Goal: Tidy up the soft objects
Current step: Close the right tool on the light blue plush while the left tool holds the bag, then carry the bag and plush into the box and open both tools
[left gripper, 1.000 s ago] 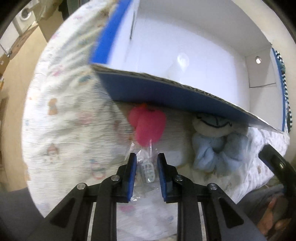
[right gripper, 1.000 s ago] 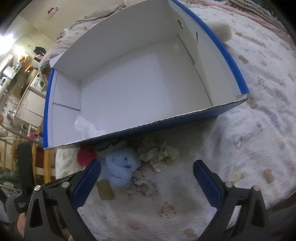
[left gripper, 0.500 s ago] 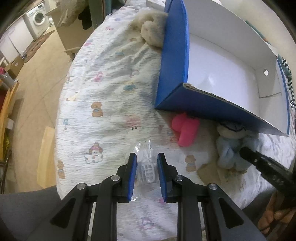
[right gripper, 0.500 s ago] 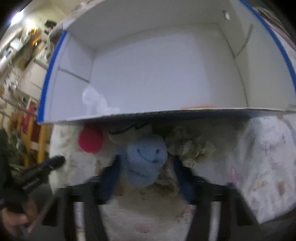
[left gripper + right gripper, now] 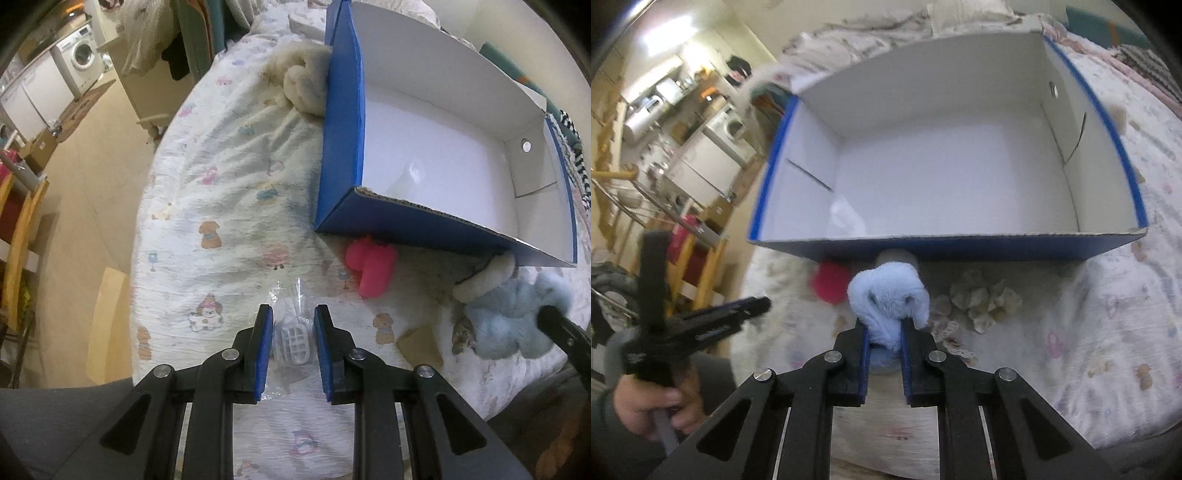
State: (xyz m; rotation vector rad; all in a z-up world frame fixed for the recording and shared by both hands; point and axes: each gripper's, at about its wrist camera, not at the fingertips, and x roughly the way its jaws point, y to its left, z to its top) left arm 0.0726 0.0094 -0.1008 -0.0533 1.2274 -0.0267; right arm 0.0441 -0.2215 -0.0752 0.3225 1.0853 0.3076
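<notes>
My right gripper [image 5: 884, 334] has just closed on the blue plush [image 5: 888, 301], centre frame — box [image 5: 945, 245] next; left gripper [image 5: 293, 345] pinches 1 clear bag [image 5: 291, 332].

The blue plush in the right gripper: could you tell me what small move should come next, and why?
Probably lift it and carry it forward over the box's near wall. The right gripper has just been closing and now pinches the blue plush, which sits just outside the box; its white floor is almost bare, so there is room to drop it in.
</notes>
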